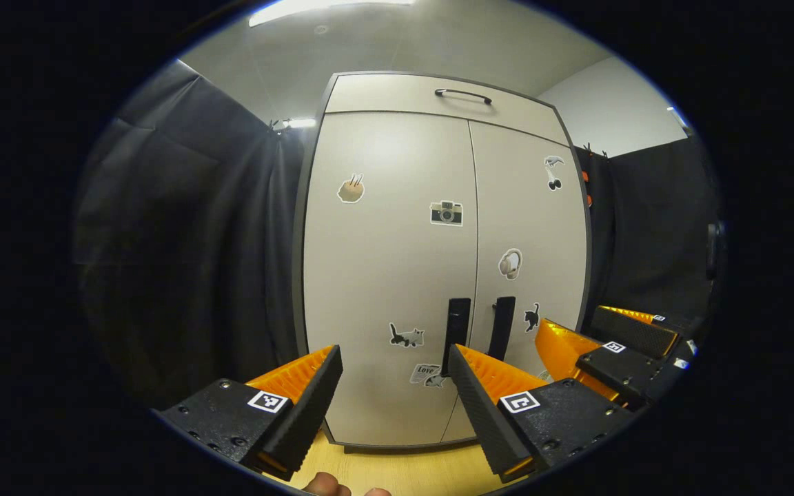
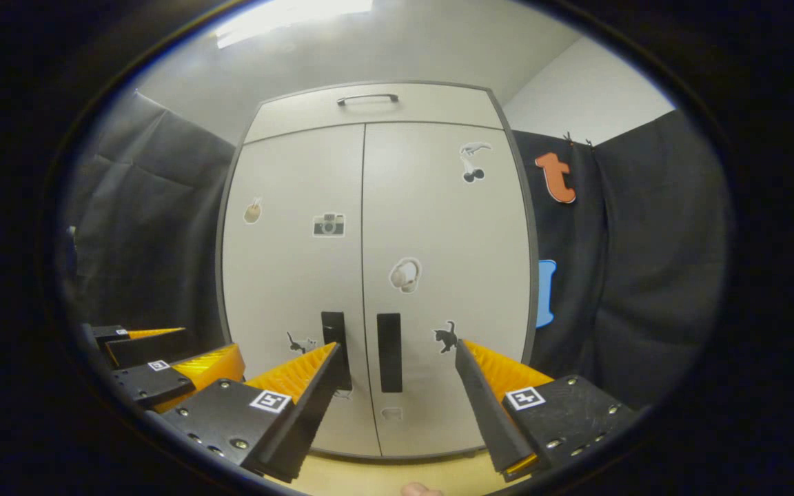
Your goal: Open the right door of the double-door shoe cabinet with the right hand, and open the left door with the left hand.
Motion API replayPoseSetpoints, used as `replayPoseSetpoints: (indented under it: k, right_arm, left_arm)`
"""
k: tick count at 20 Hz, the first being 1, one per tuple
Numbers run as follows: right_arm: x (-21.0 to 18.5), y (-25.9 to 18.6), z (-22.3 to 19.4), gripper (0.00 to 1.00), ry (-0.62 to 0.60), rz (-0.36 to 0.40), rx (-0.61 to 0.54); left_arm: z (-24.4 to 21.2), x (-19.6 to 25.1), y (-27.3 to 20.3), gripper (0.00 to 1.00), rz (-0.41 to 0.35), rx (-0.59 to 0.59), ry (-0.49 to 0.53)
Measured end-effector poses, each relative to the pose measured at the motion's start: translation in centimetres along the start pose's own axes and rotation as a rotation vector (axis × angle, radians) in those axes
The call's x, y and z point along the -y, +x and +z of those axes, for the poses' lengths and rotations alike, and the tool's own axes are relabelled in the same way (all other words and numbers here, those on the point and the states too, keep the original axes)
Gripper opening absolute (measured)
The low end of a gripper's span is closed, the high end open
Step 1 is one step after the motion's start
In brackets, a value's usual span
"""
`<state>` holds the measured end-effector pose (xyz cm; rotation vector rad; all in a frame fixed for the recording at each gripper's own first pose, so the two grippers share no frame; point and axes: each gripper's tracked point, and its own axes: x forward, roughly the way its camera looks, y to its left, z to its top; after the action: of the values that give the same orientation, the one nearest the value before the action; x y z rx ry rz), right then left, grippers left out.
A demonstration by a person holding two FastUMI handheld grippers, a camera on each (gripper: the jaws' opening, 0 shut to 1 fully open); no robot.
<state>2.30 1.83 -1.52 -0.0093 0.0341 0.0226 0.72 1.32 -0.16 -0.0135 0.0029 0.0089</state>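
Both tongs are held spread wide with nothing between their fingers. Left tongs point(image 1: 395, 358) are seen low in the left gripper view, aimed at the lower part of the left door point(image 1: 387, 275); the right tongs point(image 2: 397, 351) are seen low in the right gripper view, with the right handle point(image 2: 389, 352) framed in the gap but well apart from the fingers. In the left gripper view the other tongs are seen at the lower right edge. A strip of pale wooden floor point(image 1: 397, 472) is seen beneath the tongs, and fingertips point(image 1: 328, 486) are glimpsed at the bottom edge.

Farther off, the shoe cabinet point(image 2: 376, 275) is seen upright with both doors closed. The left handle point(image 1: 457, 325) and the right handle are set side by side just beside the centre seam, low on the doors. The right door point(image 2: 445, 275) and the left one are dotted with stickers: a camera sticker point(image 1: 446, 213), a headphones sticker point(image 2: 405, 275), and cat stickers point(image 1: 406, 336). A top panel with a bar handle point(image 2: 368, 98) is set above the doors. Black cloth point(image 1: 183, 262) is hung on both sides of the cabinet.
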Motion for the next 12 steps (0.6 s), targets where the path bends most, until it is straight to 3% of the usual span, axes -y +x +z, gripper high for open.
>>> replayPoseSetpoints:
  k: [2,5,9,11,12]
  right_arm:
    - [0.0,0.8,-0.7,0.97,-0.016,-0.001,-0.018]
    - [0.0,3.2,-1.7,0.96,-0.041,-0.001,-0.035]
    - [-0.3,7.3,-3.9,0.96,-0.028,0.006,-0.101]
    - [-0.5,8.8,-4.5,0.8,-0.032,0.005,-0.107]
    - [-0.9,9.4,-4.8,0.8,-0.035,0.013,-0.106]
  left_arm:
    - [0.2,-0.4,-0.2,0.99,0.008,-0.002,-0.007]
    - [0.9,-1.4,-0.6,0.96,0.023,0.021,-0.013]
    - [1.7,-3.9,-1.1,0.96,0.088,0.046,0.0]
    - [1.6,-4.6,-1.3,0.96,0.1,0.041,0.011]
    - [1.4,-4.9,-1.4,0.96,0.104,0.036,0.012]
